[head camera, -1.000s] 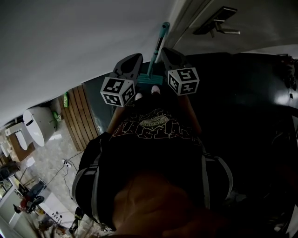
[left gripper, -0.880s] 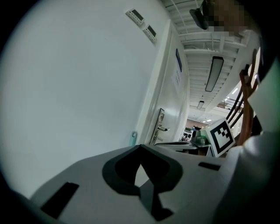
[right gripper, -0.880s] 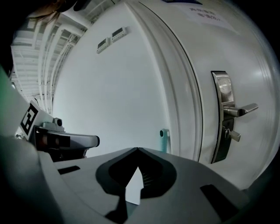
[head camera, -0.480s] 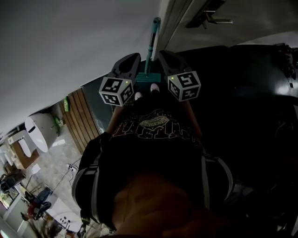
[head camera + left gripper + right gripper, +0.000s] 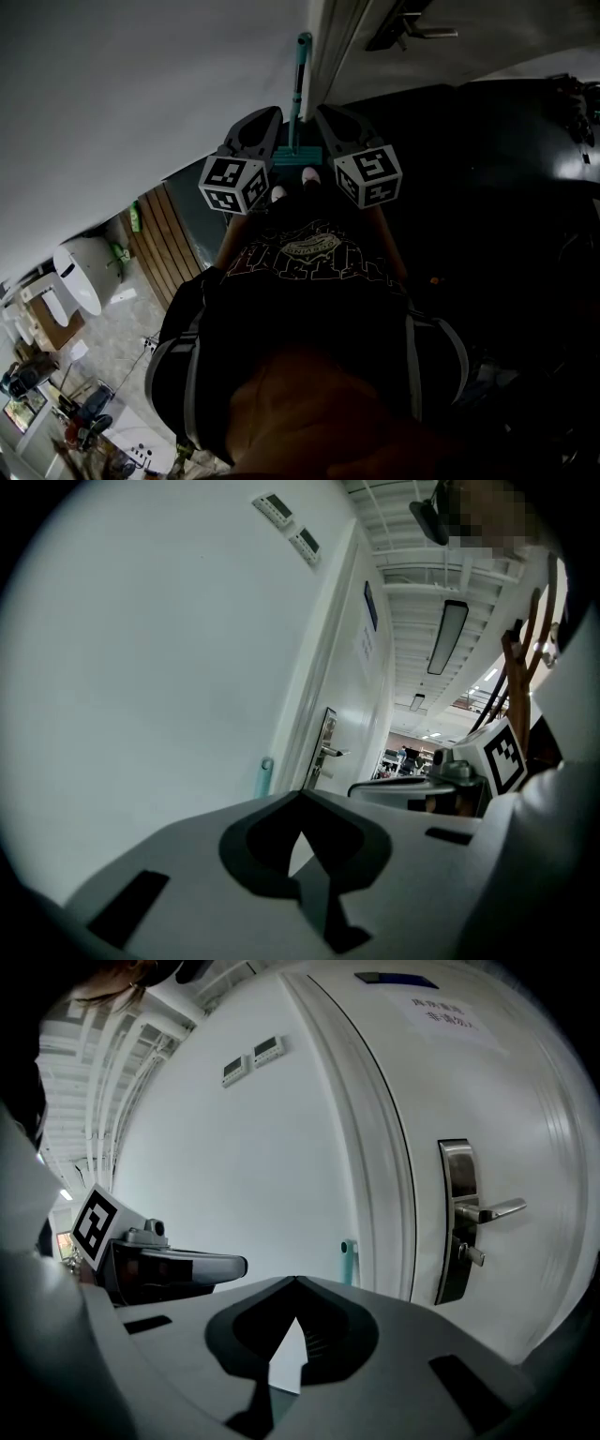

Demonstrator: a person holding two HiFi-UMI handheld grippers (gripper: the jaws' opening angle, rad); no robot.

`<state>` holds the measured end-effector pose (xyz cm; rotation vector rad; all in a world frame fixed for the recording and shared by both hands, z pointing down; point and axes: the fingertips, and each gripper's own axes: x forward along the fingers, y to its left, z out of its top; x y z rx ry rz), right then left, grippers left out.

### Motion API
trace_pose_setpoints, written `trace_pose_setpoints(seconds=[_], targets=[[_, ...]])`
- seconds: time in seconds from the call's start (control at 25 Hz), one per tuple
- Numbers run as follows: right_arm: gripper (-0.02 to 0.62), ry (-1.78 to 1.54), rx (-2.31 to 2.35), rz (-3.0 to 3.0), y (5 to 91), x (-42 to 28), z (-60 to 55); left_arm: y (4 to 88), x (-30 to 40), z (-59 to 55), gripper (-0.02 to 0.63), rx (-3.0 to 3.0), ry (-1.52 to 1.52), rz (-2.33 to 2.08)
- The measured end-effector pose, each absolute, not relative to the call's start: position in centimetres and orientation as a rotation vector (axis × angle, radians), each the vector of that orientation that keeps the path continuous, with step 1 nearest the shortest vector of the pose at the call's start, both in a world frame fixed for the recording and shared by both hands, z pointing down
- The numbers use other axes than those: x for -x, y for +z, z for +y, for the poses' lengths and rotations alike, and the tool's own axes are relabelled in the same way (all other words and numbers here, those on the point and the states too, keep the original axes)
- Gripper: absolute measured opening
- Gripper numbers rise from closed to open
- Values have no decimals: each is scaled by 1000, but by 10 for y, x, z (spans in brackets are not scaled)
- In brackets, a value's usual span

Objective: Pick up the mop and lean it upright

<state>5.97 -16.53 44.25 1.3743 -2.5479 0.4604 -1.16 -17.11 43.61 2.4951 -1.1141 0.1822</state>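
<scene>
Fingers closed and empty on my left gripper (image 5: 270, 116) and right gripper (image 5: 324, 112), the mop (image 5: 298, 94) now leans straighter against the wall (image 5: 141, 75), so the job looks done.

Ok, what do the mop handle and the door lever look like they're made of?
The mop handle is an even matte teal with a rounded end cap. It is probably plastic or a coated tube, but the look doesn't settle which. The door lever looks like metal, a brushed silver with bright highlights, and it sits on a matching long plate.
</scene>
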Motion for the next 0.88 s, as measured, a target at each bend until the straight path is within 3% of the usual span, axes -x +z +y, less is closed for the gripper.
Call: trace_pose_setpoints(seconds=[0.88], targets=[[18, 485, -1337, -2555, 445, -58, -168, 439, 7, -171, 48, -2493, 191, -1098]])
